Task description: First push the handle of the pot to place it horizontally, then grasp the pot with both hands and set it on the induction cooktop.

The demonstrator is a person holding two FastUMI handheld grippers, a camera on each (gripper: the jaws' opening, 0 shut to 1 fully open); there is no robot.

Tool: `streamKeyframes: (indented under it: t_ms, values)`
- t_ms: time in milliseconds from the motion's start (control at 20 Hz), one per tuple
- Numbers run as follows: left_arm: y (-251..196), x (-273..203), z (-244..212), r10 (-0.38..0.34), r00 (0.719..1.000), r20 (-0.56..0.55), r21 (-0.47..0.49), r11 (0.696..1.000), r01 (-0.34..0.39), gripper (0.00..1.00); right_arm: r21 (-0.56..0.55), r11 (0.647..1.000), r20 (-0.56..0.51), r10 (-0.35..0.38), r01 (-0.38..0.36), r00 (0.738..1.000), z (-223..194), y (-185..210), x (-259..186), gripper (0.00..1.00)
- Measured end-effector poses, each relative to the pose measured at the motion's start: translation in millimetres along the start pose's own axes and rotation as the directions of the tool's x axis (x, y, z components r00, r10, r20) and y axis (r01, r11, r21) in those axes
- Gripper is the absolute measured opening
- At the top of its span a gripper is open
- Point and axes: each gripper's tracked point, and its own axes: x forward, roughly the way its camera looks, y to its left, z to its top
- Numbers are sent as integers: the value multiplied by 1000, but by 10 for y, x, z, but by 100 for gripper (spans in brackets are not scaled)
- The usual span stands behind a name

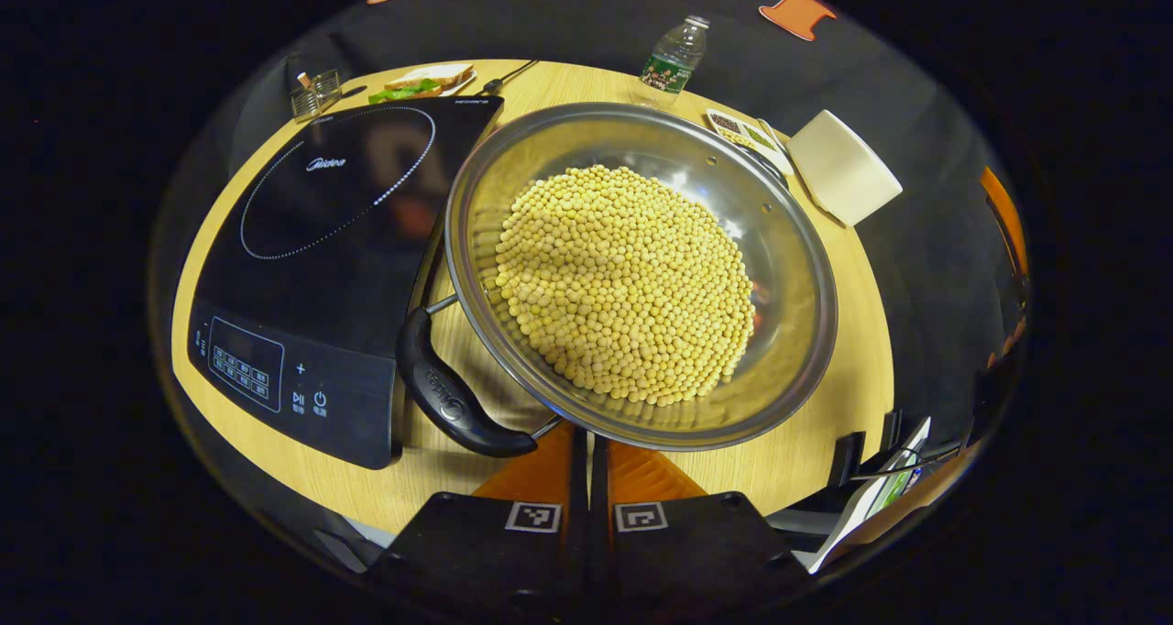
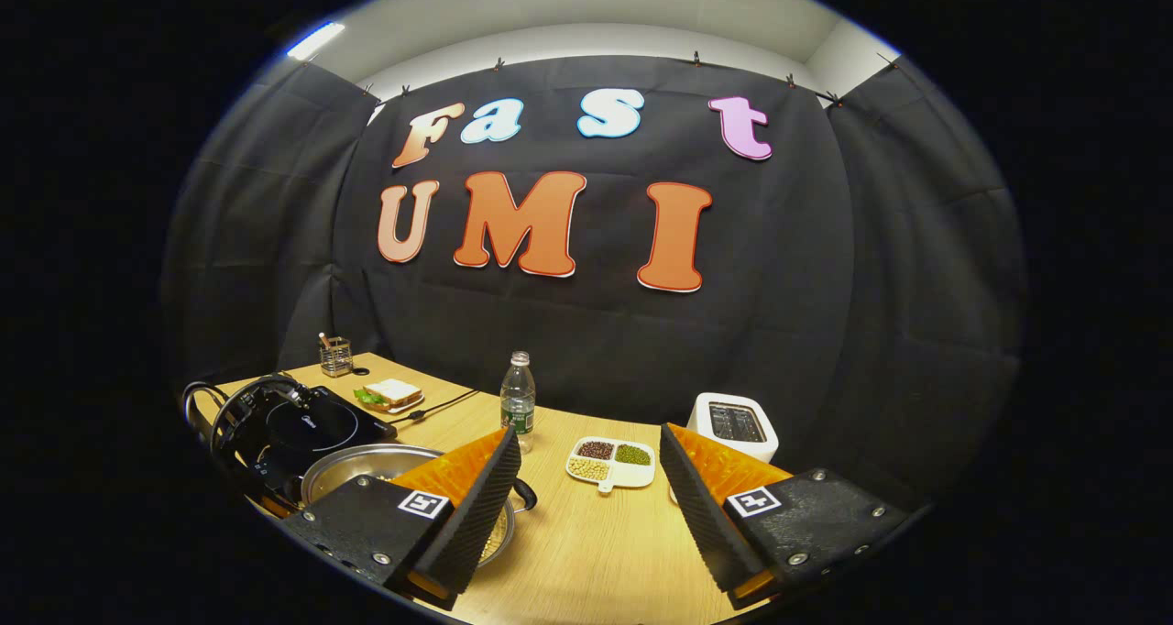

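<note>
Cooktop [image 1: 302, 268] marked "Midea"; pot [image 1: 788, 313] alongside; handle [image 1: 449, 396] angled.

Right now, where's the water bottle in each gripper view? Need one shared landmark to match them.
Left gripper view: water bottle at top, right of centre, beyond the pot.
Right gripper view: water bottle at centre, at the table's far edge.
Shared landmark: the divided bean dish to the bottle's right.

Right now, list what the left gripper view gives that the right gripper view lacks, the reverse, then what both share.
Left gripper view: the black induction cooktop's button panel and the whole heap of yellow beans. Right gripper view: the white ceiling and the white toaster's top slots. Shared: round steel pot, clear plastic bottle, white divided dish.
</note>
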Motion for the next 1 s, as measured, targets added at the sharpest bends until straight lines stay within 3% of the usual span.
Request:
streamKeyframes:
  t_ms: [250, 550, 700, 1000]
  values:
    - [31, 64, 147, 46, 996, 79, 24, 999, -48, 8, 5, 1000, -34, 23, -23, 999, -91, 153, 44, 95]
    - [290, 267, 378, 125, 978, 169, -25, 992, -123, 8, 38, 998, -79, 56, -54, 995, -198, 342, 145, 95]
    - [395, 294, 471, 142, 970, 197, -50, 990, -135, 8, 50, 997, -108, 67, -62, 992, -263, 386, 189, 95]
    - [504, 268, 618, 136, 961, 241, -11, 990, -137, 8, 80, 994, -173, 88, -75, 981, -424, 475, 282, 95]
